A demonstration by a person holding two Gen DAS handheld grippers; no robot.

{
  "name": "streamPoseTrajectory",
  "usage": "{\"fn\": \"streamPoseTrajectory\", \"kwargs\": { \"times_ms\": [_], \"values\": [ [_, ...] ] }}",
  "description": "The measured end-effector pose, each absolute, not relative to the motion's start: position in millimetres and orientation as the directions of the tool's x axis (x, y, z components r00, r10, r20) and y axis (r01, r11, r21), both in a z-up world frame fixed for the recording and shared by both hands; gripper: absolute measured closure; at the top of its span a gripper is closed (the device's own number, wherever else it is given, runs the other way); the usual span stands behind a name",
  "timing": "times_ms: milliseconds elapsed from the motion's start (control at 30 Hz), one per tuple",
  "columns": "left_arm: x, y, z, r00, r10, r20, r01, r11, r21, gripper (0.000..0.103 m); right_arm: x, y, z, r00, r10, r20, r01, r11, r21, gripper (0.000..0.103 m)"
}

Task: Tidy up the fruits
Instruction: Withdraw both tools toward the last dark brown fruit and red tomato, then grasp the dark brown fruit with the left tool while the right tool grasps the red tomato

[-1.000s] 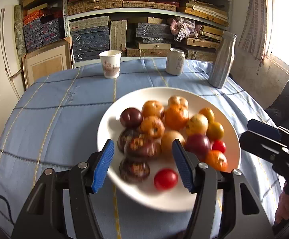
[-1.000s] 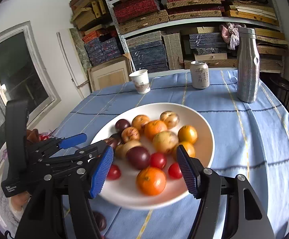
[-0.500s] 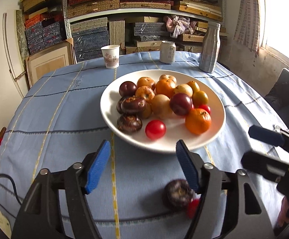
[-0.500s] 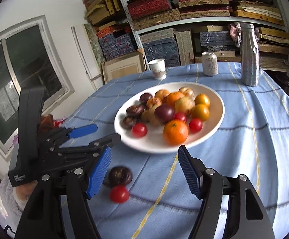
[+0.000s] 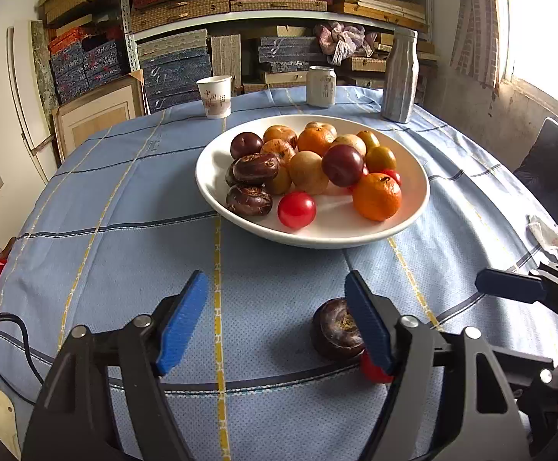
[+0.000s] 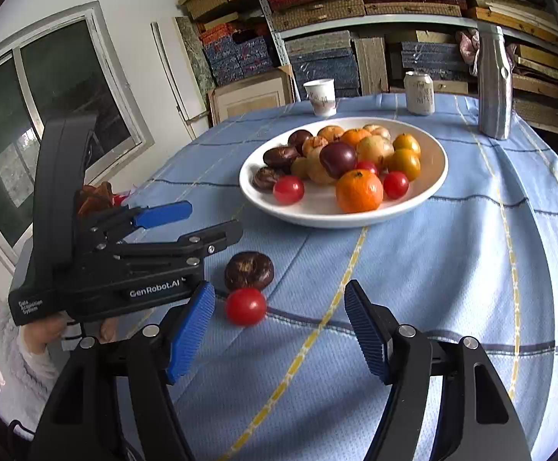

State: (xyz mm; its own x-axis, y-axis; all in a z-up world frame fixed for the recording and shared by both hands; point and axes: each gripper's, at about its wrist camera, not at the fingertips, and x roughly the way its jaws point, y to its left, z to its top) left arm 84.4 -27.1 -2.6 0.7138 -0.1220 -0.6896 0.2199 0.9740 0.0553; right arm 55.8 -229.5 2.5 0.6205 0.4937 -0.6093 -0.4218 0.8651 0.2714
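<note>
A white plate (image 5: 317, 238) heaped with oranges, plums, dark brown fruits and red tomatoes stands mid-table, also seen as the plate (image 6: 356, 219) in the right wrist view. On the blue cloth nearer me lie one dark brown fruit (image 6: 249, 271) and one red tomato (image 6: 245, 306), touching. My left gripper (image 5: 275, 280) hovers over bare cloth, its jaws opening with nothing between them. The dark fruit (image 5: 332, 330) sits just outside its right finger, which half hides the tomato (image 5: 371, 372). My right gripper (image 6: 279, 288) is open and holds nothing, the tomato just beyond its left pad.
A paper cup (image 5: 214, 96), a can (image 5: 320, 86) and a silver bottle (image 5: 400, 77) stand at the table's far edge before stacked shelves. A crumpled tissue (image 5: 546, 232) lies at the right. A hand in a white sleeve (image 6: 6, 365) holds the left gripper (image 6: 210, 218).
Both grippers have drawn back from the plate toward the near side of the table. The left jaws stand wider. The dark fruit and tomato now lie on the cloth beside them.
</note>
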Motion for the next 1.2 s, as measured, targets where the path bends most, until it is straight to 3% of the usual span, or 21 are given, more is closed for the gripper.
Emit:
{"fn": "streamPoseTrajectory", "kwargs": {
  "times_ms": [533,900,1100,1167,1200],
  "values": [
    [94,-38,-20,0.63,-0.172,-0.757,0.295,0.955,0.029,0.03,47,-180,-12,0.478,0.502,-0.72,-0.582,0.796,0.169,0.033],
    [96,-44,-26,0.576,-0.215,-0.789,0.333,0.943,-0.013,0.036,58,-170,-15,0.459,0.481,-0.746,-0.581,0.799,0.158,0.047],
    [98,-49,-28,0.557,-0.234,-0.797,0.344,0.938,-0.036,0.047,71,-166,-20,0.462,0.447,-0.766,-0.557,0.818,0.142,0.064],
    [101,-48,-30,0.541,-0.259,-0.8,0.346,0.936,-0.069,0.061,77,-167,-21,0.466,0.441,-0.767,-0.545,0.826,0.143,0.072],
    [103,-48,-31,0.525,-0.285,-0.802,0.356,0.929,-0.097,0.062,78,-169,-21,0.462,0.449,-0.765,-0.543,0.825,0.156,0.072]
  ]
}}
